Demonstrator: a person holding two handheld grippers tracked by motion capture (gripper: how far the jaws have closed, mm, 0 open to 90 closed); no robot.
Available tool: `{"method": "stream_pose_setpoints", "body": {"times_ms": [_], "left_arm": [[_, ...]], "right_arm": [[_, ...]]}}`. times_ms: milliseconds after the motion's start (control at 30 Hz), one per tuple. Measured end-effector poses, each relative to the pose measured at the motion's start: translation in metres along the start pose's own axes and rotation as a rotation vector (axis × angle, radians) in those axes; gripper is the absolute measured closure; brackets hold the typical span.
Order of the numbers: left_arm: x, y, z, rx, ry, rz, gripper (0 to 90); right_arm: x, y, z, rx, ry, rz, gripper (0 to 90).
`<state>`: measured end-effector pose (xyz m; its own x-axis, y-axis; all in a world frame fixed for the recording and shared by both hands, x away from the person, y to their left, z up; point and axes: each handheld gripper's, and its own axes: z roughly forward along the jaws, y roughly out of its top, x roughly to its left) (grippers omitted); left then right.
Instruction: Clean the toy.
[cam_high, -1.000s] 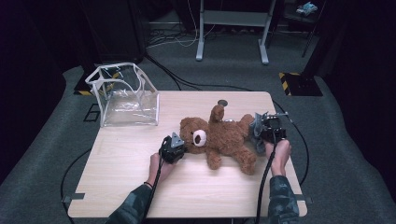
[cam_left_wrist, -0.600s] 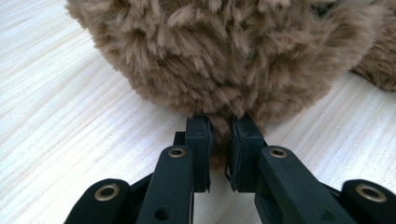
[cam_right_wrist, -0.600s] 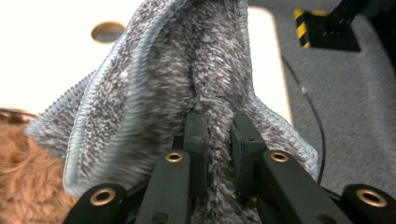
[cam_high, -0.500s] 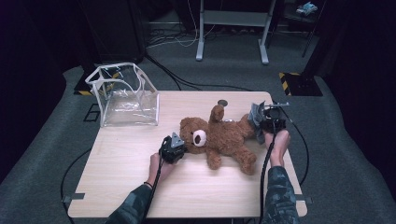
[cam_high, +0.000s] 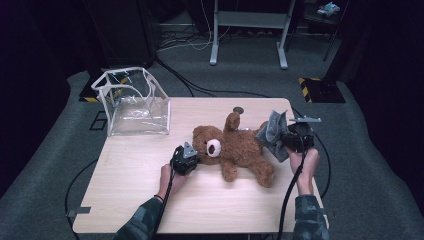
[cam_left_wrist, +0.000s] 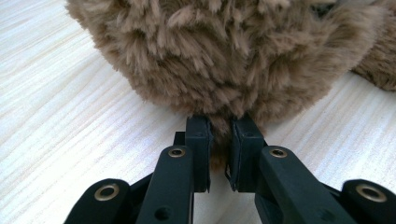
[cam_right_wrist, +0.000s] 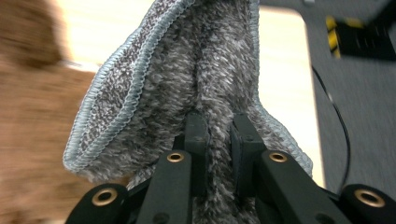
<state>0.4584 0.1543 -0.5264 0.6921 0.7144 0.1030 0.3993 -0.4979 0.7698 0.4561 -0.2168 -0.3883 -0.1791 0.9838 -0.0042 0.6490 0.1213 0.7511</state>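
Two things are gripped: a brown teddy bear (cam_high: 235, 150) lying on its back across the middle of the table (cam_high: 150, 200), and a grey cloth (cam_high: 274, 134) at its feet end. The left gripper (cam_high: 192, 159) sits just beside the bear's head; in the left gripper view its jaws are pressed nearly together on a tuft of head fur (cam_left_wrist: 219, 70), the pinched fur itself hidden between the pads. The right gripper (cam_high: 286, 141) pinches a fold of the cloth, which stands up from the jaws above the bear's leg; in the right gripper view the cloth (cam_right_wrist: 187, 84), edged in pale blue stitching, covers most of the jaw tips, and the bear at left is a brown blur. The bear's face is cut off at the top of the left gripper view. One arm of the bear points toward the far edge, near a small dark disc (cam_high: 239, 110) too small to identify. A clear bag (cam_high: 132, 102) with white trim stands open at the far left corner, well apart from both grippers. No writing is readable.
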Motion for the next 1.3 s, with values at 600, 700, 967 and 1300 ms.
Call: {"method": "stream_pose_setpoints", "body": {"times_ms": [600, 700, 967, 1300], "left_arm": [[0.0, 0.0, 0.0, 0.0, 0.001, 0.0, 80.1], [0.0, 0.0, 0.0, -0.001, 0.0, -0.001, 80.1], [0.0, 0.0, 0.0, 0.0, 0.001, 0.002, 80.1], [0.0, 0.0, 0.0, 0.0, 0.0, 0.003, 80.3]], "right_arm": [[0.153, 0.01, 0.054, 0.052, 0.116, -0.288, 68.2], [0.158, 0.006, 0.057, 0.027, 0.07, -0.307, 50.8], [0.161, 0.008, 0.065, 0.043, 0.037, -0.419, 66.2], [0.129, 0.008, 0.05, 0.056, 0.053, -0.323, 77.3]]}}
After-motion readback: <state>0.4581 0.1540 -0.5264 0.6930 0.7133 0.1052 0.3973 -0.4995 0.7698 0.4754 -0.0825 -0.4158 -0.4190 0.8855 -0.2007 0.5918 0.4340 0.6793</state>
